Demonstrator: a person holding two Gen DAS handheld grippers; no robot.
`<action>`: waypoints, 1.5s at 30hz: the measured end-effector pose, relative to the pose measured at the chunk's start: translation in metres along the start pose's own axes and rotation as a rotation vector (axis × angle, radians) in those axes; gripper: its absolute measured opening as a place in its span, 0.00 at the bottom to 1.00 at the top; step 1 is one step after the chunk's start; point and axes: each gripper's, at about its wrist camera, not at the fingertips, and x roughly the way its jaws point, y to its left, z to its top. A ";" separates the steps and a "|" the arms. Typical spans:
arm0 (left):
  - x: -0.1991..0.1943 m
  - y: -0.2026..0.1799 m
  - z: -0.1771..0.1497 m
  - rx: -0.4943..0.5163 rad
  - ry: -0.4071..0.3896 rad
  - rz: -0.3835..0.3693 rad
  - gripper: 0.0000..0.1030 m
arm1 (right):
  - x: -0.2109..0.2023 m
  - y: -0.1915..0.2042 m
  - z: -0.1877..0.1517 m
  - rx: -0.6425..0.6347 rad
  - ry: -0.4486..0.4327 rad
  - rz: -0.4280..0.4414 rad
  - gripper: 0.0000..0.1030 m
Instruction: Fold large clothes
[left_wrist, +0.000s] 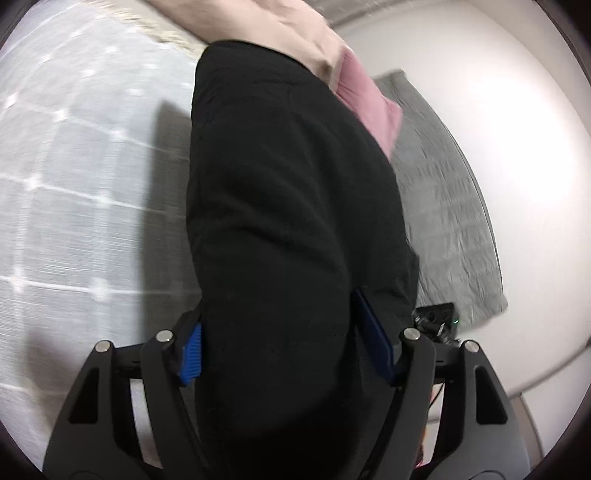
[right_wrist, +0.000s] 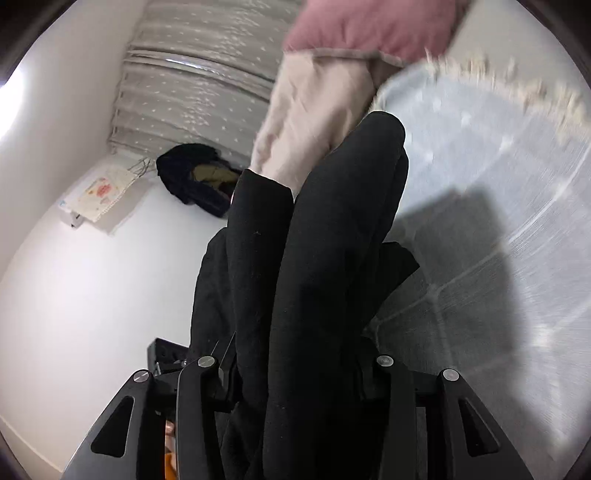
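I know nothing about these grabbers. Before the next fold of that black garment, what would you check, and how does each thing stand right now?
1. Left gripper has the black garment between its blue pads: ok.
2. Pads actually pinching the cloth: cannot tell; fabric hides the contact.
3. Right gripper has cloth between its fingers: ok; grip firmness cannot tell.
4. Garment lying flat: not ok; it is bunched in thick rolls.
5. Beige and pink clothes clear of the black one: not ok; they lie against its far end.
6. Checked blanket beneath is smooth: ok.

Both tongs, left and right, point slightly downward, jaws clamped on black cloth.
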 end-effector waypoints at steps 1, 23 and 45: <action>0.007 -0.012 -0.002 0.006 0.018 -0.024 0.70 | -0.019 0.007 0.002 -0.012 -0.020 -0.018 0.42; 0.071 -0.112 -0.070 0.511 0.090 0.405 0.77 | -0.202 -0.023 -0.039 0.057 -0.121 -0.521 0.61; 0.002 -0.129 -0.218 0.548 0.083 0.691 0.91 | -0.190 0.103 -0.229 -0.157 -0.111 -0.918 0.76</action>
